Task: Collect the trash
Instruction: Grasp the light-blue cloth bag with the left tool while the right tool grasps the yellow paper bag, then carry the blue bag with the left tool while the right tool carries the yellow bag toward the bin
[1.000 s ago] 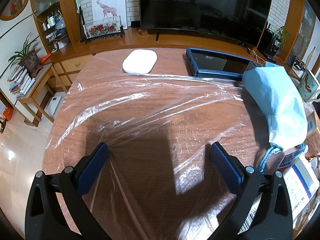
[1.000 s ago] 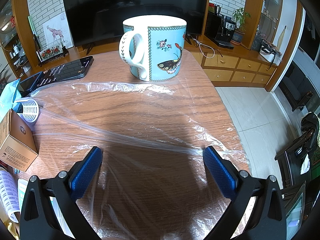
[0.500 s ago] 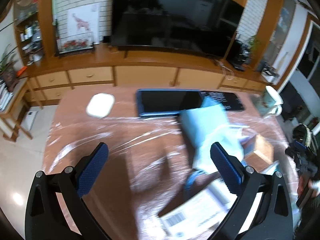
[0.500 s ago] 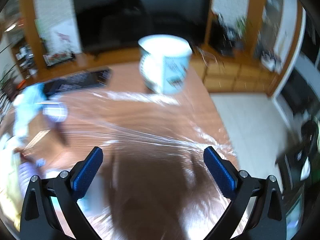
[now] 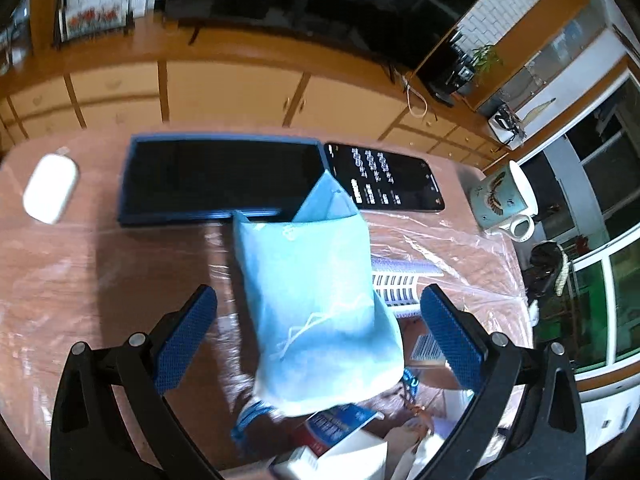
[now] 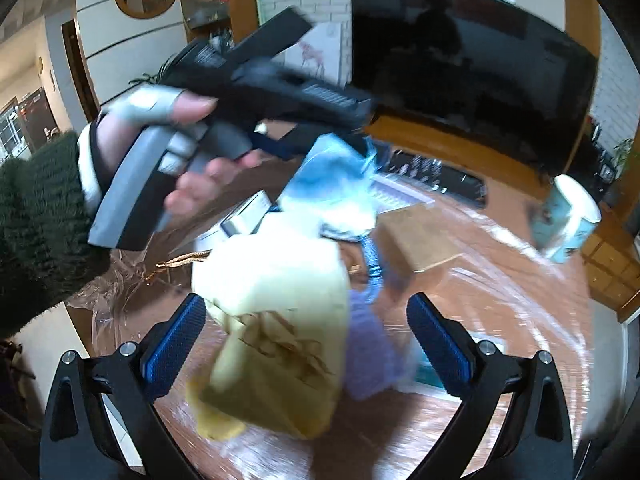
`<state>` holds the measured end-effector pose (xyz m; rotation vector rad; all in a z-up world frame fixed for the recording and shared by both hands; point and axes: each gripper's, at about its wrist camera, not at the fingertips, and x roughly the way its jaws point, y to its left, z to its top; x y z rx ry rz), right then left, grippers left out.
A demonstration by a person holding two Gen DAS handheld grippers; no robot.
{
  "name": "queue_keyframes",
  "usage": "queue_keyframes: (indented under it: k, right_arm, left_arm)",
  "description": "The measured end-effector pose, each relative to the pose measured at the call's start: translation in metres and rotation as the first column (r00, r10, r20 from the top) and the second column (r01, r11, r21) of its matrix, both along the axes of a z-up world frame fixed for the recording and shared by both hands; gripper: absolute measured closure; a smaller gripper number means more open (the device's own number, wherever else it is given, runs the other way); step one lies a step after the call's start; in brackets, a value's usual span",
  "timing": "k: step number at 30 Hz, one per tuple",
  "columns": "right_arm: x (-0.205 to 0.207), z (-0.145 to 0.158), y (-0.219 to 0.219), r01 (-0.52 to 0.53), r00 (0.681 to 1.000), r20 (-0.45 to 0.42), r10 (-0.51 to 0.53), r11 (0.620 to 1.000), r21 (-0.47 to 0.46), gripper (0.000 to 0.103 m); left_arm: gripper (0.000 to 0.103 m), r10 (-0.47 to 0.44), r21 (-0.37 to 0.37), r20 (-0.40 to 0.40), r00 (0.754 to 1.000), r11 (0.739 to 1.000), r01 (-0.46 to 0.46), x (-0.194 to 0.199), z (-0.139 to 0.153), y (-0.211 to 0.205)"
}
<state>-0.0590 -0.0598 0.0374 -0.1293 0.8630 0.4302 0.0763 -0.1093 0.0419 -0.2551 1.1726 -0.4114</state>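
Observation:
A light blue bag (image 5: 316,304) stands among a heap of trash on the wooden table (image 5: 100,272), which is covered by clear plastic film (image 5: 452,248). My left gripper (image 5: 316,332) is open above the table, with the blue bag between its fingers, not gripped. My right gripper (image 6: 306,346) is open over a pale yellow bag (image 6: 280,320) with a brown ribbon; a purple wrapper (image 6: 370,356) lies beside it. The blue bag (image 6: 336,188) and the hand-held left gripper body (image 6: 256,92) show in the right wrist view.
A dark tablet (image 5: 220,178), a phone (image 5: 384,178) and a white pad (image 5: 50,188) lie at the table's far side. A butterfly mug (image 5: 504,204) stands at the far right edge. A brown box (image 6: 416,236), a white ribbed cup (image 5: 396,284) and printed cartons (image 5: 340,428) sit in the heap.
Both grippers have swung towards the trash heap in the table's middle. The left now frames the blue bag; the right now looks left over the yellow bag. Both stayed open.

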Motion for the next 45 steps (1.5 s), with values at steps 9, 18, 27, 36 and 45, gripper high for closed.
queue_keyframes:
  k: [9,18,27,36,45]
  right_arm:
    - [0.007,-0.016,0.000,-0.001,0.996,-0.084,0.005,0.999,0.054,0.007]
    - [0.009,-0.004,-0.025,0.032,0.996,-0.092,-0.017,0.985,0.169,0.055]
    - [-0.001,0.017,-0.048,0.060,0.997,-0.064,-0.043,0.957,0.283,0.058]
    - [-0.007,0.030,-0.072,0.103,0.995,-0.034,-0.098,0.942,0.318,0.058]
    - [-0.028,0.047,-0.085,0.137,0.989,0.013,-0.149,0.933,0.332,0.058]
  left_arm:
    - [0.017,-0.018,0.026,-0.052,0.998,0.999,0.020,0.007,-0.024,-0.009]
    - [0.049,-0.067,-0.015,-0.025,0.997,0.998,0.067,0.005,-0.011,-0.004]
    - [0.051,-0.071,-0.057,0.137,0.988,0.995,0.079,-0.021,0.042,0.008]
    - [0.051,-0.031,-0.051,0.250,0.968,0.998,0.045,-0.058,0.076,0.024]
    - [0.051,0.004,-0.091,0.306,0.952,0.995,0.025,-0.104,0.090,0.046]
